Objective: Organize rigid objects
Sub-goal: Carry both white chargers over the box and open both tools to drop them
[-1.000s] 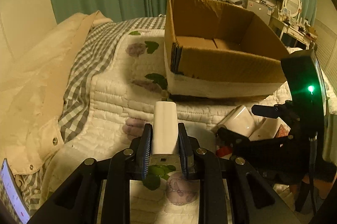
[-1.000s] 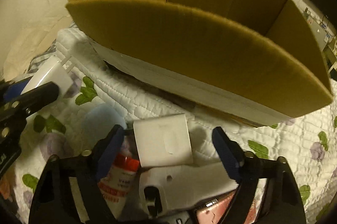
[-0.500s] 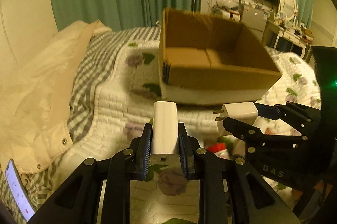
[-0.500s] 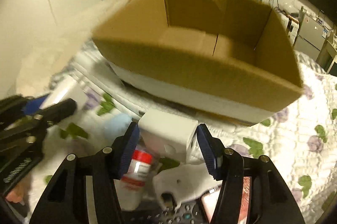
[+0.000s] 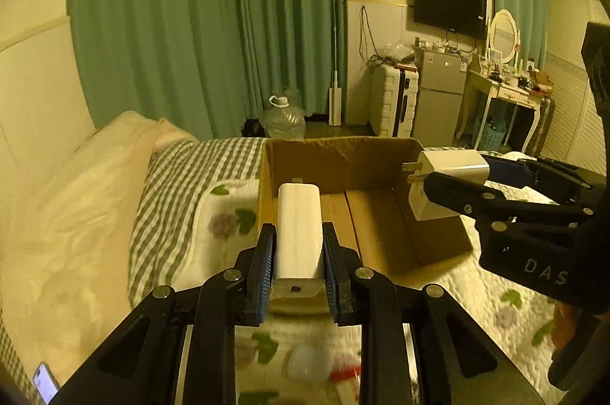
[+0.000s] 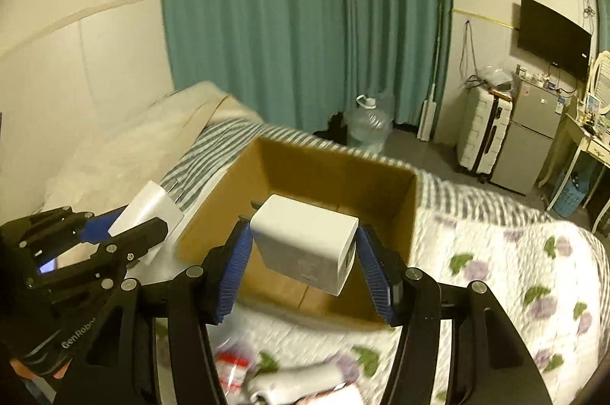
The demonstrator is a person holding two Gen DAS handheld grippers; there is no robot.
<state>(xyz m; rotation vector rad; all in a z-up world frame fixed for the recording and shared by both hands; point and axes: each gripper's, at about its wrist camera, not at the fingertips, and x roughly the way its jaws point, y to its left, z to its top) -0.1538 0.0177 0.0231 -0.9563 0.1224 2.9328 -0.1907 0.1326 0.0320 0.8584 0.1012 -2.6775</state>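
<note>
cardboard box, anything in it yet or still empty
Empty as far as both views show: the cardboard box has bare floor flaps. Both white chargers are above it, gripped in the claws; the near corner is hidden.

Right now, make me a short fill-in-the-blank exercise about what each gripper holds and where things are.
1. The left gripper is shut on a white ____.
2. Both chargers hang above an open cardboard ____.
3. The box rests on a ____.
4. The curtains behind it are ____.

Missing words: charger; box; bed; green
</note>
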